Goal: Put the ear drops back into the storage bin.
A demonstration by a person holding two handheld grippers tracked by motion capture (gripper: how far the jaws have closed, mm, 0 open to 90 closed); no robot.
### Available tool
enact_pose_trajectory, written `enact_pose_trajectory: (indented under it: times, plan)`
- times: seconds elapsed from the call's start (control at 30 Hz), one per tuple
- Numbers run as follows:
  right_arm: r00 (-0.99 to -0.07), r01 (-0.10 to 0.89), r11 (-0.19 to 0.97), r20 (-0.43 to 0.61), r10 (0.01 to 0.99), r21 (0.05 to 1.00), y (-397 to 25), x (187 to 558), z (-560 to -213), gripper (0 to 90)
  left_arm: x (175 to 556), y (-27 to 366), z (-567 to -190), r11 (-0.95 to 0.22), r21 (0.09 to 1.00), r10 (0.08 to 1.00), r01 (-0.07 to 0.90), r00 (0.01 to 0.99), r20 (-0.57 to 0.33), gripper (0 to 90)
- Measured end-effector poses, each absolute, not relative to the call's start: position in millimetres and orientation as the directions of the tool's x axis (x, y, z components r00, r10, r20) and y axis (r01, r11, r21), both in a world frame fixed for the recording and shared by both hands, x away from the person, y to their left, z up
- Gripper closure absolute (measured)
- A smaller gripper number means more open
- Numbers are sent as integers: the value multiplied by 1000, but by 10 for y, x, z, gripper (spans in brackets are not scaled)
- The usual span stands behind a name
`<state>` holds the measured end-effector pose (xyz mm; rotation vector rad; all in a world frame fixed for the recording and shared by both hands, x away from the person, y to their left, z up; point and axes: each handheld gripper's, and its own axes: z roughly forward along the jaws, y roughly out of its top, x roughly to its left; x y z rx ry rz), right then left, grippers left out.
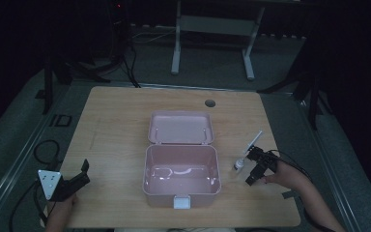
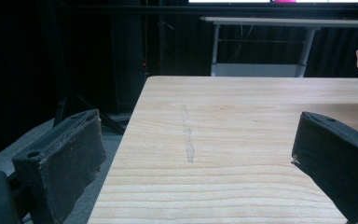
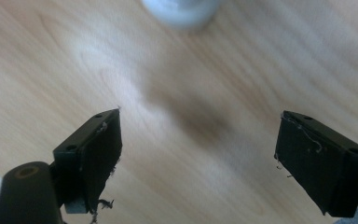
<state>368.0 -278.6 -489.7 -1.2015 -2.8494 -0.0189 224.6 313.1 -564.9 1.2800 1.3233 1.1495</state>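
Bottle (image 1: 240,165) beside right tongs (image 3: 198,154) | both gaping, empty | left tongs (image 2: 196,154) likewise

Worktop (image 1: 116,125): light wood, with a round cable hole (image 1: 210,103) near its far edge. Beyond it, on grey floor (image 1: 212,67), a white-legged table frame (image 1: 212,29). Black cable loop (image 1: 46,150) on the floor at the worktop's left.
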Motion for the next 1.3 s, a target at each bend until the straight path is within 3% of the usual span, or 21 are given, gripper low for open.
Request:
enact_pose_trajectory:
  times: [0.53, 0.9, 1.13, 1.27, 1.3]
  plan:
    - [-680, 731, 682, 75, 729, -3, -2546, 3960, -4945, 156, 2247, 3129, -5649, 14, 992, 1000, 124, -15, -12, 23]
    - [-679, 730, 682, 71, 730, -41, -2382, 4059, -5046, 312, 2248, 3130, -5649, 15, 992, 1000, 125, -12, -13, 23]
    - [-695, 714, 697, 49, 717, -61, -2316, 4079, -5087, 478, 2248, 3129, -5649, 13, 992, 1000, 125, -11, -12, 23]
    - [-704, 706, 705, 44, 709, -69, -2309, 4081, -5097, 496, 2248, 3129, -5649, 13, 992, 1000, 125, -11, -12, 23]
    - [-721, 690, 721, 38, 692, -62, -2294, 4074, -5087, 584, 2248, 3128, -5649, 12, 992, 1000, 125, -11, -11, 23]
